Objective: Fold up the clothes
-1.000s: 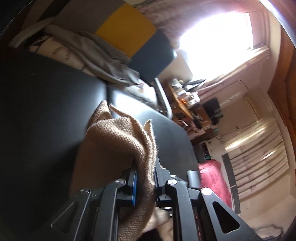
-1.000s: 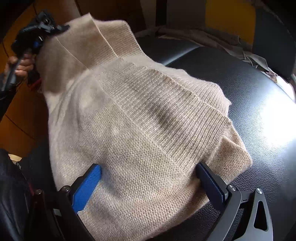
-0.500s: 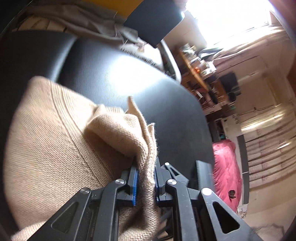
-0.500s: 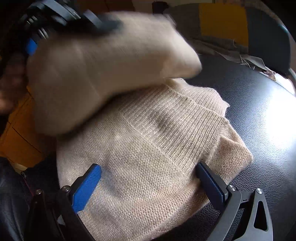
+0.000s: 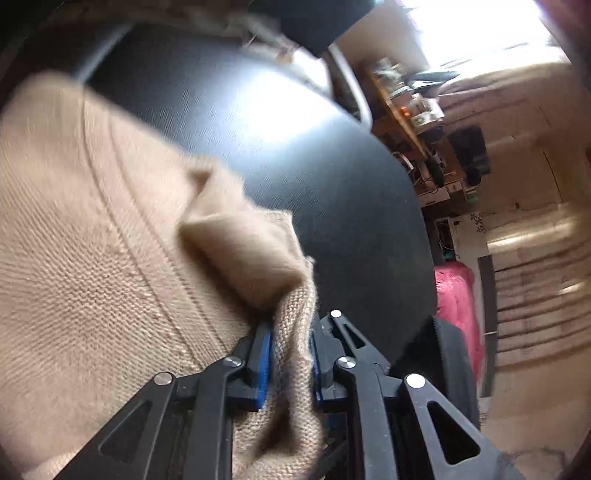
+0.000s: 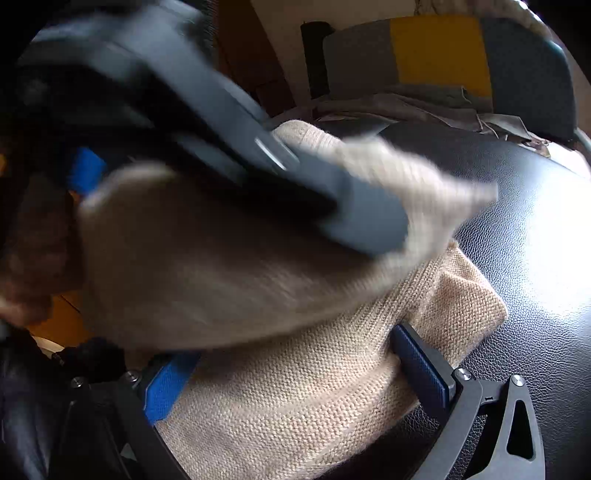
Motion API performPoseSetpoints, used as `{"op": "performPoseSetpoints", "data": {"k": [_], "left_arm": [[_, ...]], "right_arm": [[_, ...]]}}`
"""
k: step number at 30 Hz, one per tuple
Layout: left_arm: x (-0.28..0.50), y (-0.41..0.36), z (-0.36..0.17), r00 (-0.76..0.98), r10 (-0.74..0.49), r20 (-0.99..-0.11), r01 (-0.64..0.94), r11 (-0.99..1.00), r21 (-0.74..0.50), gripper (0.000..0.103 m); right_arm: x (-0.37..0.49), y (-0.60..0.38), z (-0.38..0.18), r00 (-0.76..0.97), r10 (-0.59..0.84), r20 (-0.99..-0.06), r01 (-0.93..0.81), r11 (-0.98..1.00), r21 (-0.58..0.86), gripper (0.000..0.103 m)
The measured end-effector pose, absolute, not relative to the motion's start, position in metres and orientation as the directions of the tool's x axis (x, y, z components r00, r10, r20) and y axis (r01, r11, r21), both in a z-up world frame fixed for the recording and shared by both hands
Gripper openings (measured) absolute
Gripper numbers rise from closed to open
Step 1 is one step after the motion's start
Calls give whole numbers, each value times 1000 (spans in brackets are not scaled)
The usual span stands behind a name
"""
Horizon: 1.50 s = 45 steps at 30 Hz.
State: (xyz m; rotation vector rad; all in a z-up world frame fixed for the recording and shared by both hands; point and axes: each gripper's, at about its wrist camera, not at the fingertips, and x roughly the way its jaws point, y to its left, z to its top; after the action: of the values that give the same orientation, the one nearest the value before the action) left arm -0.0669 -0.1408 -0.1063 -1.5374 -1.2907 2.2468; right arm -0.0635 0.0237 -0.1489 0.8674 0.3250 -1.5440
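Left gripper [image 5: 288, 354]: blue pads clamped together on a bunched edge of the beige knit sweater [image 5: 92, 266]. Right gripper [image 6: 295, 373]: fingers spread wide apart, one blue pad at each side of the lower part of the sweater [image 6: 295, 398], pressing down on the knit, nothing pinched between them. Sweater lying on the black leather surface [image 6: 535, 229], ribbed band visible mid-garment. Upper flap lifted over the lower layers, blurred; seen from the right wrist, left gripper [image 6: 236, 155] crossing above that flap, probably carrying it, too smeared to be sure. Bright glare on the leather beyond. Farther: grey cloth [image 6: 424, 103] heaped at the back edge, grey-yellow-blue cushion [image 6: 439, 51] behind it. Farthest, left wrist view: cluttered shelf [image 5: 417, 122], red fabric [image 5: 458, 306], bright window [image 5: 480, 29].
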Motion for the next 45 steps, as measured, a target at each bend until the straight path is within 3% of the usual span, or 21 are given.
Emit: {"op": "performPoseSetpoints", "data": {"k": [5, 11, 14, 16, 18, 22, 25, 28, 35, 39, 45], "left_arm": [[-58, -137, -84, -475, 604, -640, 292, -578, -762, 24], [-33, -149, -20, -529, 661, -531, 105, -570, -815, 26], [-2, -198, -10, -601, 606, -521, 99, -591, -801, 27], [23, -238, -11, -654, 505, -564, 138, -653, -745, 28], [51, -274, -22, -686, 394, -611, 205, -701, -683, 28], [92, -297, -50, -706, 331, -627, 244, -717, -653, 28], [101, -286, -66, -701, 345, -624, 206, -740, -641, 28], [110, -283, -75, -707, 371, -602, 154, -750, -643, 28], [103, -248, -93, -693, 415, -590, 30, -801, -599, 31], [108, -237, -103, -682, 423, -596, 14, -808, -589, 31], [108, -235, -105, -713, 430, -554, 27, -772, -635, 31]], "right_arm": [[-44, 18, -144, -8, -682, -731, 964, -199, 175, 103], [-23, 33, -127, -40, -627, -778, 957, -248, 150, 103], [-7, 37, -118, -46, -592, -804, 957, -258, 135, 103], [8, 39, -108, -36, -581, -813, 959, -249, 136, 103], [-1, 61, -88, 0, -605, -796, 964, -212, 161, 103], [-4, 86, -54, 113, -666, -737, 973, -78, 219, 103], [-9, 56, -41, 238, -676, -697, 953, 25, 301, 103], [-7, 22, -49, 355, -589, -726, 916, 65, 395, 103], [14, 33, -88, 510, -435, -742, 828, 16, 560, 103], [3, 91, -119, 422, -523, -740, 786, -197, 587, 103], [-8, 136, -79, 180, -810, -559, 716, -282, 638, 103]]}}
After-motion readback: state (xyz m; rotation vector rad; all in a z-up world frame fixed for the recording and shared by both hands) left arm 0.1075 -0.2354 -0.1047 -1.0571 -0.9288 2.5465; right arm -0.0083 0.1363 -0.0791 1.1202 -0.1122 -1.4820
